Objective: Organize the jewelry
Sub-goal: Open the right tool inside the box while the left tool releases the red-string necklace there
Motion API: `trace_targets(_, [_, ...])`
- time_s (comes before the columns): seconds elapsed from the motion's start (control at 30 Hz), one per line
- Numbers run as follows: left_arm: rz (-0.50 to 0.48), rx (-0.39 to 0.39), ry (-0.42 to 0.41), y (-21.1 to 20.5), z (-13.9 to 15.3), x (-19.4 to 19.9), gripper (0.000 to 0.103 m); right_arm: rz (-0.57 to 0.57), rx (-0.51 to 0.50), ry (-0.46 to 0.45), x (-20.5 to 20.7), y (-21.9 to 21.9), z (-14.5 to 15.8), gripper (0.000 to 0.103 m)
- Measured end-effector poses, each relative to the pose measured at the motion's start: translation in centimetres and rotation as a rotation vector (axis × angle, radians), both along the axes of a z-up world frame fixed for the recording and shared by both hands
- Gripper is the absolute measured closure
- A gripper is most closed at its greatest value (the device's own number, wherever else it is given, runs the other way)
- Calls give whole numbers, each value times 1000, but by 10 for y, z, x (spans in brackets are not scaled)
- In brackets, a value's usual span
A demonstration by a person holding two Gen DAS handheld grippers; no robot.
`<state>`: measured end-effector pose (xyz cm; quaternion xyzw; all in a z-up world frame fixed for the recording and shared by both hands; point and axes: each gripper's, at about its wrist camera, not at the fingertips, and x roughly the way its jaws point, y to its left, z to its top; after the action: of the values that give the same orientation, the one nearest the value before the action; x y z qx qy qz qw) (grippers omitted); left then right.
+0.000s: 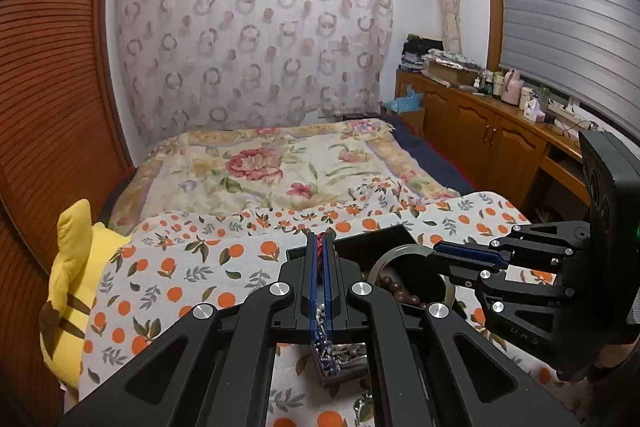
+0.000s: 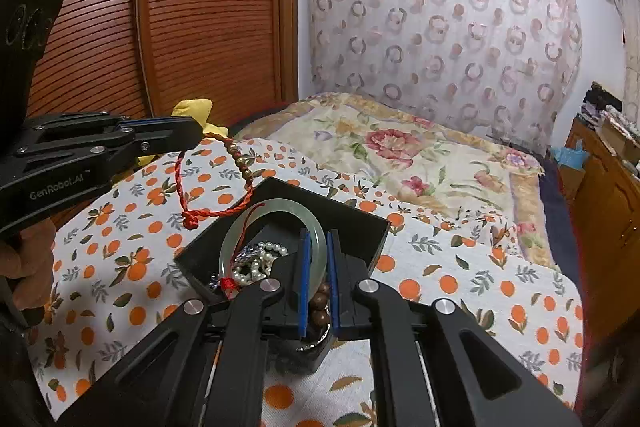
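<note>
Here we are over the black jewelry box (image 2: 352, 223), sitting open on the orange-print bedspread (image 2: 460, 291), and both tools are busy. The right gripper (image 2: 318, 279) has its jaws closed on the rim of the pale jade bangle (image 2: 276, 206), which leans inside the box, its near edge pinched between the blue pads. Beneath it in the box lie a pearl strand (image 2: 256, 263), brown wooden beads (image 2: 320, 307) and a red tassel (image 2: 229, 283). To the left of the box, the left gripper (image 2: 192, 135) hangs above the bedspread with its jaws clamped on a red cord bracelet (image 2: 182, 195) strung with bronze beads; the loop dangles free, its knot just beside the box's left corner. It looks like the sorting step: two pieces held at once, neither yet settled. The next move probably calls for seating or lifting the bangle without dragging the pearls, then guiding the limp red cord over the box wall. A yellow plush toy (image 1: 76, 267) sits well left of the box.
</note>
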<state>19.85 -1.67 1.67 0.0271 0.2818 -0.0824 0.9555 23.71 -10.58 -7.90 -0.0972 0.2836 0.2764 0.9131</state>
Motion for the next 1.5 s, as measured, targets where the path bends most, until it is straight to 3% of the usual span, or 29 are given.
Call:
trace_targets(0.5, [-22,20,36,-15,-15,37,101,34,20,76,15,0,-27,93])
trace_targets(1.33, [-31,21,62,-23,-28,56,101,6,47,84,19,-11,-20,92])
trace_targets(1.5, [-31,20,62,-23,-29,54,94,-3,43,74,17,-11,-17,92])
